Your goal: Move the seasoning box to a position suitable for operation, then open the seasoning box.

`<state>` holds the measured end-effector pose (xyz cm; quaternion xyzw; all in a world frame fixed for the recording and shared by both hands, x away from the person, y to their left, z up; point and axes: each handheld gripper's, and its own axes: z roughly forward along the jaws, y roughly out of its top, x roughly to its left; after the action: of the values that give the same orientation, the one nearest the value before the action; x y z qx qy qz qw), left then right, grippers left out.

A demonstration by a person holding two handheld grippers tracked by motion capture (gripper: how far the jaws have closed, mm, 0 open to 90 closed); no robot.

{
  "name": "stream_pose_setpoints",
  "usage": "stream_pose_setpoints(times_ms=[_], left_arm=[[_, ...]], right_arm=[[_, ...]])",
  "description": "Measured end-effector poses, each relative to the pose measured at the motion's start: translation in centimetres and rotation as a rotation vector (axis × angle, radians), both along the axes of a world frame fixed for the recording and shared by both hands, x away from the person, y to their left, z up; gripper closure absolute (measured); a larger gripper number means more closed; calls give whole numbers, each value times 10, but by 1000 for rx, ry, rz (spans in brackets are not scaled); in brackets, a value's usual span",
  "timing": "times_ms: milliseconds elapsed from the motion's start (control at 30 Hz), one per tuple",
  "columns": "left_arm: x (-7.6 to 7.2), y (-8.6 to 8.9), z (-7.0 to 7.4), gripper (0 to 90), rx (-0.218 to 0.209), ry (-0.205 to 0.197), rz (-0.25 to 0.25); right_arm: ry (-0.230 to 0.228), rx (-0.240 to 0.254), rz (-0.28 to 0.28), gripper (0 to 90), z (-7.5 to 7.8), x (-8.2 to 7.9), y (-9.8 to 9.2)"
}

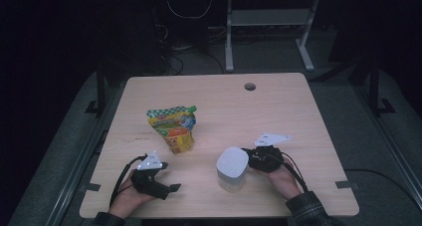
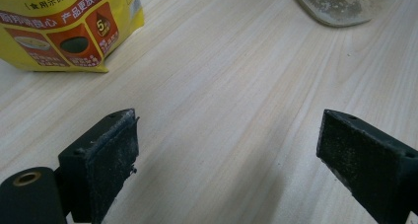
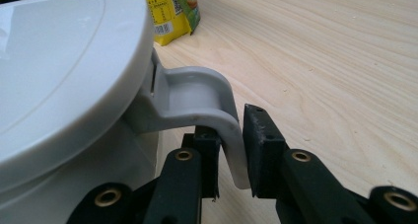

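Note:
A white-lidded translucent container point(image 1: 232, 167) stands near the table's front, right of centre. Its lid point(image 3: 59, 71) carries a grey latch tab point(image 3: 197, 95) that hooks down between the jaws of my right gripper point(image 3: 231, 157), which are closed on the tab from both sides. From above, the right gripper point(image 1: 250, 159) sits against the container's right side. A yellow and green food pouch point(image 1: 172, 129) stands left of centre. My left gripper point(image 1: 169, 178) rests at the front left, below the pouch, open with nothing between its pads point(image 2: 111, 157). The pouch point(image 2: 59, 26) lies ahead to its left and the container's base point(image 2: 340, 4) ahead to its right.
The light wooden table point(image 1: 278, 111) has a round cable hole point(image 1: 250, 86) near its far edge. Metal desk legs point(image 1: 229, 37) and cables stand on the dark floor beyond. A person's hands and a plaid sleeve point(image 1: 306, 208) come in at the bottom.

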<state>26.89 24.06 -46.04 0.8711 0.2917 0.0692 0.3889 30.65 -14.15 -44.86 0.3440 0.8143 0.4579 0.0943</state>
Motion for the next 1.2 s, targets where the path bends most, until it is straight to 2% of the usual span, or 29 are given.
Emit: stream_pose_setpoints(times_ms=[300, 400, 467, 733, 800, 900, 1067, 1200], left_arm=[[-1, 3, 0, 85, -4, -1, 3], [-1, 3, 0, 85, -3, -3, 2], [-1, 3, 1, 85, -2, -2, 3], [-2, 2, 0, 84, 14, -7, -4], [-3, 1, 0, 85, 7, -5, 3], [-2, 3, 0, 85, 1, -3, 8], [-4, 6, -1, 85, -7, 3, 14], [-5, 6, 0, 85, 0, -2, 20]], right_arm=[[13, 19, 10, 754, -2, 3, -2], [16, 27, 15, 701, -1, 3, -4], [11, 12, 16, 674, 0, 3, -5], [24, 12, 12, 616, 0, -5, -23], [20, 7, 13, 605, 0, -8, -28], [35, 27, 9, 596, 2, -14, -38], [57, 40, 6, 639, 2, -18, -55], [46, 40, 15, 752, 4, -21, -66]])
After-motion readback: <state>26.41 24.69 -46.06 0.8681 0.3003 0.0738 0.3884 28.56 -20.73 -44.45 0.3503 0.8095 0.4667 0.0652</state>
